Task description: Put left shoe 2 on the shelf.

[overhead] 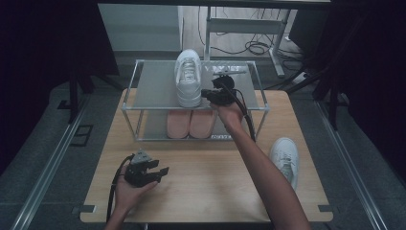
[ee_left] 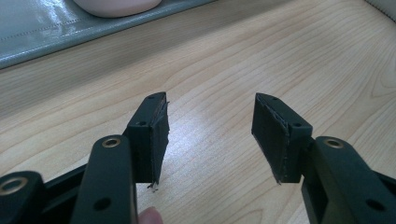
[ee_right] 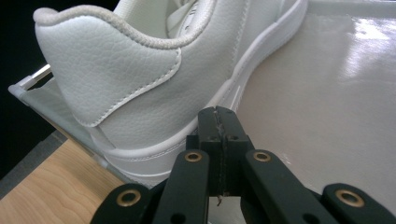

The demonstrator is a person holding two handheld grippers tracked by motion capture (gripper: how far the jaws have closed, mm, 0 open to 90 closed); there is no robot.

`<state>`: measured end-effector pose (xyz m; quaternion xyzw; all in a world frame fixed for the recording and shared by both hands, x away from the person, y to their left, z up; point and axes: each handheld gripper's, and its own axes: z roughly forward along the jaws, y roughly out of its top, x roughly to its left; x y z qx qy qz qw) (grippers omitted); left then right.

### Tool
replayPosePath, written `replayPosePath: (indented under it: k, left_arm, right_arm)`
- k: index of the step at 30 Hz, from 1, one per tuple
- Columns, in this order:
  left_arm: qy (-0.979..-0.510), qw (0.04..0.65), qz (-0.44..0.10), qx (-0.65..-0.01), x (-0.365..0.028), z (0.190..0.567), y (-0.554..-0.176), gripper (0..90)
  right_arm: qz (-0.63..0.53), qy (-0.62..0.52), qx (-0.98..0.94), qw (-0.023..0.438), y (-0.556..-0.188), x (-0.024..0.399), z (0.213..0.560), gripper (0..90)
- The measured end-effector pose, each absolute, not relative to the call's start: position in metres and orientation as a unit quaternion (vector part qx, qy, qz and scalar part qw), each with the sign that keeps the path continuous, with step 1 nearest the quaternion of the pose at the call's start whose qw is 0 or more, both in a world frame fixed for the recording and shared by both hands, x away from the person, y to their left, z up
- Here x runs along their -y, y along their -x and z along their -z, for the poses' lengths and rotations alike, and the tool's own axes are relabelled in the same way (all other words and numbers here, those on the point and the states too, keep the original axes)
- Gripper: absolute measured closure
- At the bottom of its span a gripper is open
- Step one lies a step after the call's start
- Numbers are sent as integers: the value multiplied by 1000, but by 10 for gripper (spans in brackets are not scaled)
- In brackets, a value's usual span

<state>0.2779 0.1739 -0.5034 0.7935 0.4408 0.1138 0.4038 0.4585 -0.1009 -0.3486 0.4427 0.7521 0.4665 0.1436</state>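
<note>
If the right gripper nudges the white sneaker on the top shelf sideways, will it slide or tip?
The white sneaker probably slides: its flat sole rests fully on the glossy top shelf. The padded heel looks soft, so a high push may dent it; push at the stiffer sole band. The shut right gripper sits by the sole.

A lab: dark curtains (overhead: 43, 43), floor cables (overhead: 253, 48), test table (overhead: 201, 191).

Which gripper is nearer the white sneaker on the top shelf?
Right. The right gripper sits beside the white sneaker on the top shelf; the left gripper rests low over the table.
</note>
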Motion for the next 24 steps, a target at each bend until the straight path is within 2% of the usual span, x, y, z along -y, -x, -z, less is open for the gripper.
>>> replayPosePath:
  k: [24]
  left_arm:
    - [-793, 404, -116, -441, -175, 503, -277, 466]
  right_arm:
    - [-467, -433, -758, 139, -455, 104, 350, 900]
